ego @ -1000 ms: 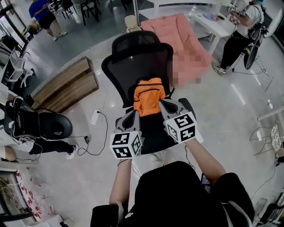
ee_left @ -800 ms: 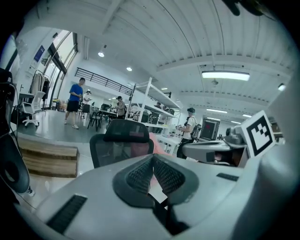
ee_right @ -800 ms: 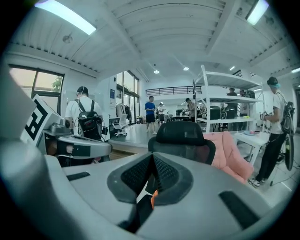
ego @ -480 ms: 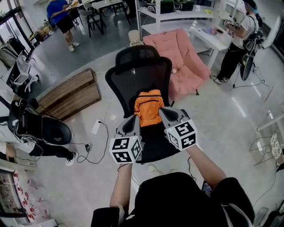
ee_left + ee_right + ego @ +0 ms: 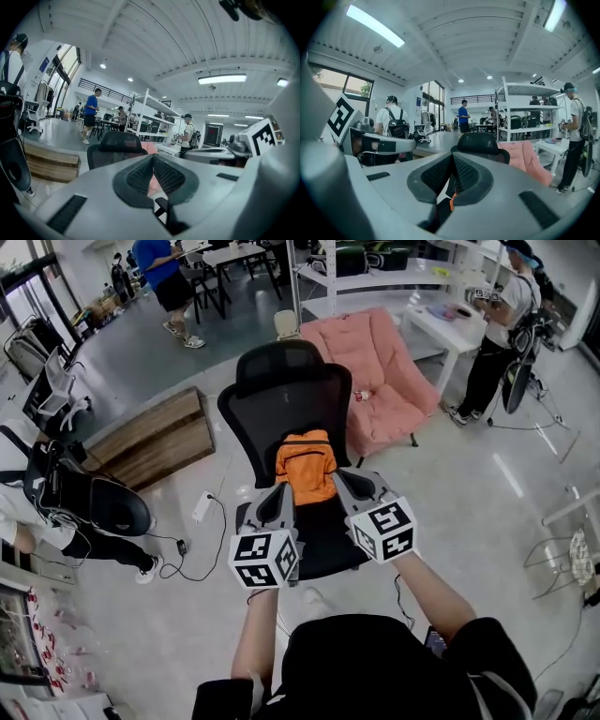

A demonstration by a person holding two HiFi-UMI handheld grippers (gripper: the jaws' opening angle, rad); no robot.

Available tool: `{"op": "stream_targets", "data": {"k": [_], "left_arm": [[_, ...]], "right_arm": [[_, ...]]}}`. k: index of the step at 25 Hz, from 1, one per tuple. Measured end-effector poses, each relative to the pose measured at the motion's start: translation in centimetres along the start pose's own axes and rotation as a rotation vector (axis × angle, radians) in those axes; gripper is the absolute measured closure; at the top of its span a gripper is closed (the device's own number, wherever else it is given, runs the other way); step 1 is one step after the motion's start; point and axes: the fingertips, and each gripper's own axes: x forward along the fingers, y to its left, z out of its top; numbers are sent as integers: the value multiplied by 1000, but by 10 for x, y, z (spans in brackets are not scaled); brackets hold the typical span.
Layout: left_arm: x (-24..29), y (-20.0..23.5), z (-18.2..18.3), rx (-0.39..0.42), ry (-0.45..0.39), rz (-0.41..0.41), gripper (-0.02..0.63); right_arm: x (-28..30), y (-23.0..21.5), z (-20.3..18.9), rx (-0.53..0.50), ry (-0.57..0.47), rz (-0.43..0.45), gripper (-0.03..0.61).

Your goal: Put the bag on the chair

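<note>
An orange bag [image 5: 306, 465] rests on the seat of a black mesh office chair [image 5: 286, 381], leaning against its backrest. My left gripper [image 5: 280, 495] is at the bag's lower left corner and my right gripper [image 5: 341, 479] at its lower right corner. Both are shut with nothing between the jaws. In the left gripper view the shut gripper [image 5: 153, 161] points at the chair [image 5: 117, 140]. In the right gripper view the shut gripper [image 5: 451, 161] has a sliver of the orange bag [image 5: 452, 202] just below it and the chair [image 5: 480, 140] beyond.
A pink armchair [image 5: 384, 371] stands right behind the office chair. A low wooden bench [image 5: 141, 432] is at the left, with a power strip and cable [image 5: 202, 509] on the floor. Another black chair [image 5: 112, 507] stands at far left. People stand by a white table [image 5: 450, 320] and further back.
The head view has shifted a little. The bag stays on the chair, and both shut grippers remain at its lower corners.
</note>
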Motion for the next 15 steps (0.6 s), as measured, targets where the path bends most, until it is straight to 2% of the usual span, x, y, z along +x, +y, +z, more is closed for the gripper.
{"op": "stream_targets", "data": {"k": [10,15], "left_arm": [[-35,-59,3,42,-36,27,601],[-50,-80,0,35,-51,31,601]], "right_arm": [[-66,0,11,-1,-60,20,577],[-90,4,7,-8,-70,34,577]]}}
